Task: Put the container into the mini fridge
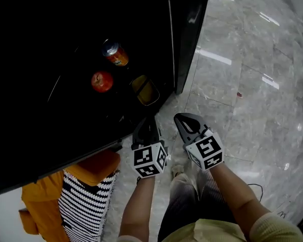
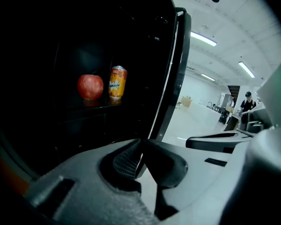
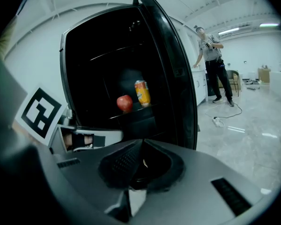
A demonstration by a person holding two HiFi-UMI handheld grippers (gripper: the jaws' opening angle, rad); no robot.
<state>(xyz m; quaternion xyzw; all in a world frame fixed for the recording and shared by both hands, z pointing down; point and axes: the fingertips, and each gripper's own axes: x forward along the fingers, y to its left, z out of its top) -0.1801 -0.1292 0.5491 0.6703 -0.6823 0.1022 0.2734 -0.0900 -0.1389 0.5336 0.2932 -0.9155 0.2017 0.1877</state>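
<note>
The black mini fridge stands open, its door swung out to the right. Inside, a clear container with yellowish contents lies low at the right. On a shelf above it are a red apple and an orange can. My left gripper is just in front of the fridge opening, shut and empty. My right gripper is beside it over the floor, also shut and empty. The apple and can show in the left gripper view, and the container is lost in the dark there.
An orange item and a black-and-white striped bag sit under the fridge at lower left. A person stands far off to the right, with a cable on the grey marble floor.
</note>
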